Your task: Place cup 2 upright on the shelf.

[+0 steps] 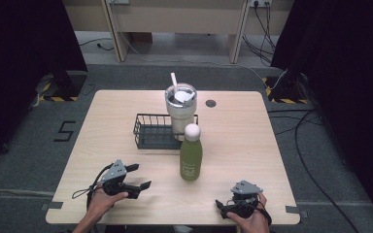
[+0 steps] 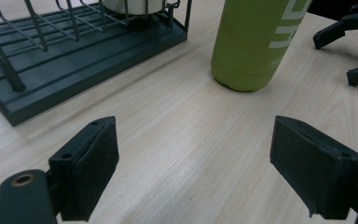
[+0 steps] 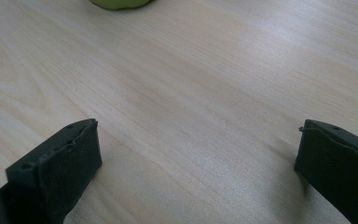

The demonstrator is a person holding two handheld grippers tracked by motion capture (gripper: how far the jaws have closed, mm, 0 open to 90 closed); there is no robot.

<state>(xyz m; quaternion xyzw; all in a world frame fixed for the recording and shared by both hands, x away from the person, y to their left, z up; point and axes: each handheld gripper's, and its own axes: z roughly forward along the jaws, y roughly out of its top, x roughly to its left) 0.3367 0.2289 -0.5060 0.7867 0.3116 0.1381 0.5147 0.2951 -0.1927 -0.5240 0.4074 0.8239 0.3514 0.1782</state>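
Left claw (image 1: 143,175): lying released, jaws spread wide and gripping nothing, held in a hand near the tabletop's near-left corner; it is pointing toward the bottle, apparently lining up a side-on approach.
Right claw (image 1: 223,206): also lying released, jaws wide apart over bare wood, resting low by the tabletop's near edge toward the near-right corner; it is holding nothing and seems to be waiting its turn.
Green bottle (image 1: 191,154): standing upright with a white cap, a little nearer than the tabletop's middle, between the two claws and apart from both; set free of the basket, it is probably the thing about to be picked up.
Wire basket (image 1: 148,132): sitting just beyond the bottle, left of centre, its open dark tray offering a place to stow things.
Tumbler (image 1: 180,109): standing upright in the basket's right end, with a straw sticking out of its lid.
Tabletop (image 1: 116,109): carrying everything; pale wood.
Count: two claws, one bottle, one basket, one tumbler.
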